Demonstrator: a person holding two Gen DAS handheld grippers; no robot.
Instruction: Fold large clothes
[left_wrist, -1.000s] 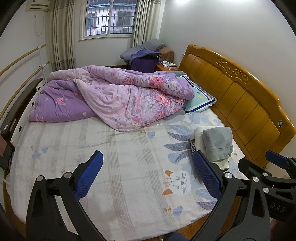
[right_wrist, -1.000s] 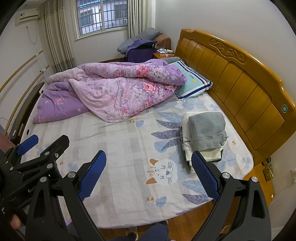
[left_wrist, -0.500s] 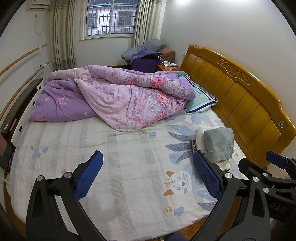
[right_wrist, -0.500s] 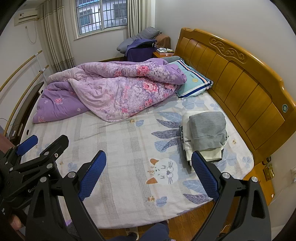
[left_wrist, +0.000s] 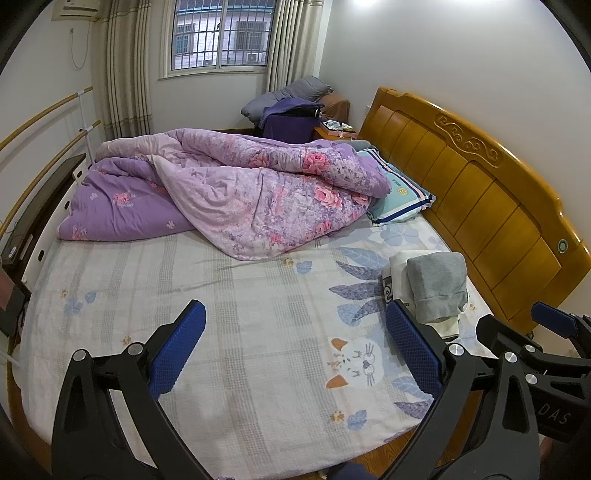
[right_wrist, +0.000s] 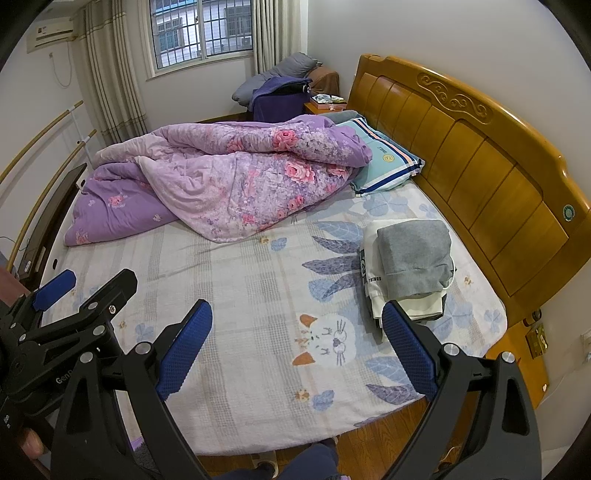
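Right wrist view shows almost nothing changed since a second ago: both the right gripper (right_wrist: 295, 341) and left gripper (left_wrist: 293, 341) hover spread and empty, folded clothes stack (right_wrist: 406, 266) untouched near the headboard (right_wrist: 480, 155), suggesting a pause between garments.

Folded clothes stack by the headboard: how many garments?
3 visible: grey garment on top, white garment beneath it, a dark layer showing at the stack's near edge. More may be hidden underneath.

Folded clothes (right_wrist: 410, 266) on bed (right_wrist: 240, 295), nr headboard (right_wrist: 480, 155)
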